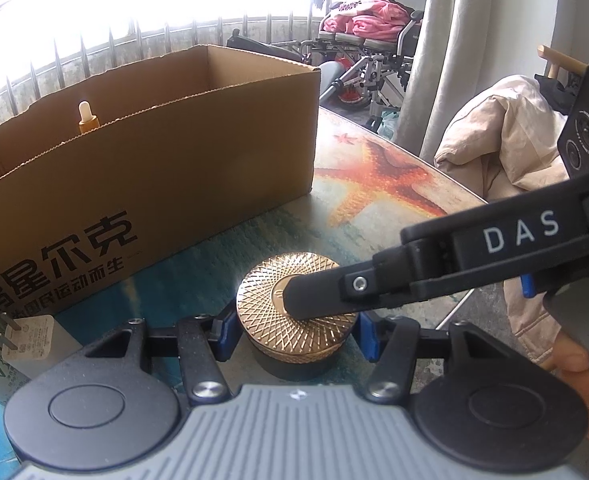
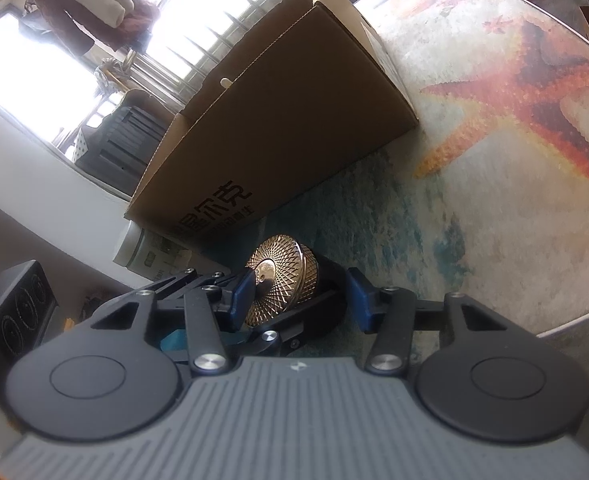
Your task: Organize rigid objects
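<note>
A round jar with a gold patterned lid (image 1: 294,300) and a black body stands on the table just in front of a brown cardboard box (image 1: 146,168). My left gripper (image 1: 294,330) has its blue-padded fingers on both sides of the jar, closed against it. My right gripper (image 2: 300,298) is open around the jar (image 2: 282,284) from the side; one finger (image 1: 322,292) lies across the lid. A dropper bottle (image 1: 88,118) stands inside the box.
The table (image 1: 374,184) has a starfish beach print. A white-green container (image 2: 150,256) lies left of the jar beside the box. A chair with beige cloth (image 1: 506,144) stands past the table's right edge. A wheelchair (image 1: 366,52) is behind.
</note>
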